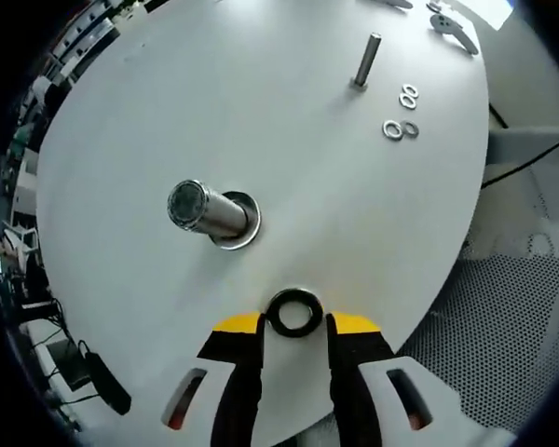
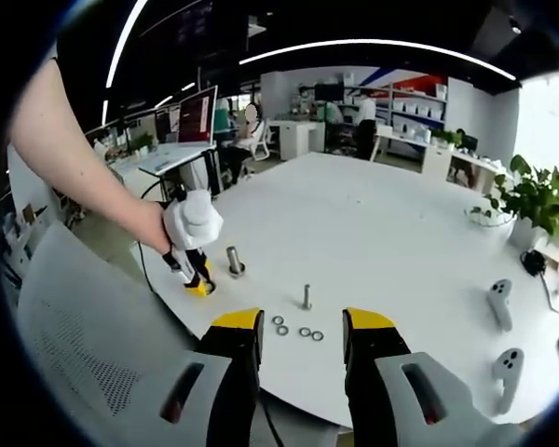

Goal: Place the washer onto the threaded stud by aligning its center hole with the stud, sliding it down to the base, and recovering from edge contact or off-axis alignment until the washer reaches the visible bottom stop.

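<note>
Held a washer (image 1: 293,313) in the left claw (image 1: 294,328), pinched tight.
Kept near the big stud (image 1: 210,210) for lining up; right claw (image 2: 303,328) open, holding nothing.

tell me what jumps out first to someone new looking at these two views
In the left gripper view, a dark washer sits pinched between the left gripper tips, just short of a thick metal stud that already has a washer at its base on the white round table. Farther off stand a thin stud and loose washers. In the right gripper view, the right gripper hangs open above the table edge.
</note>
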